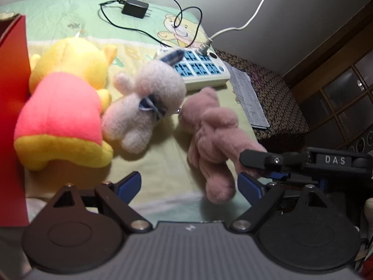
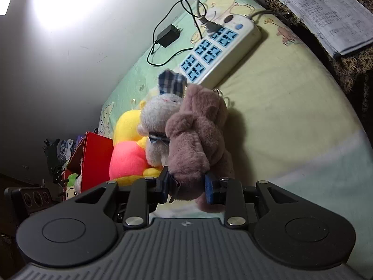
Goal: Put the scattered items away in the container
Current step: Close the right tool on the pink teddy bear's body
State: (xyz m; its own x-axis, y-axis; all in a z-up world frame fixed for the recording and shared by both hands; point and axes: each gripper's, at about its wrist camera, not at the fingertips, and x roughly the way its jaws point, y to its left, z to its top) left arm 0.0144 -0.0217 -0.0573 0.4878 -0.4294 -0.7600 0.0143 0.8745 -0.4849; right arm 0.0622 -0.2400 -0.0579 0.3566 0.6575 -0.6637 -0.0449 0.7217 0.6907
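Three plush toys lie on the bed sheet: a yellow bear in a pink shirt (image 1: 63, 112), a white rabbit with a blue plaid bow (image 1: 144, 102) and a pink-brown bear (image 1: 209, 135). A red box (image 1: 11, 93) stands at the left, beside the yellow bear. My left gripper (image 1: 188, 184) is open and empty, just short of the toys. My right gripper (image 2: 186, 186) is shut on the leg of the pink-brown bear (image 2: 198, 130); its finger also shows in the left wrist view (image 1: 256, 158). The red box (image 2: 93, 158) shows left of the toys in the right wrist view.
A white power strip with blue sockets (image 1: 200, 67) and a black charger with cable (image 1: 135, 8) lie behind the toys. A paper sheet (image 1: 249, 98) rests on a patterned stool at the bed's right edge. A wall runs behind the bed.
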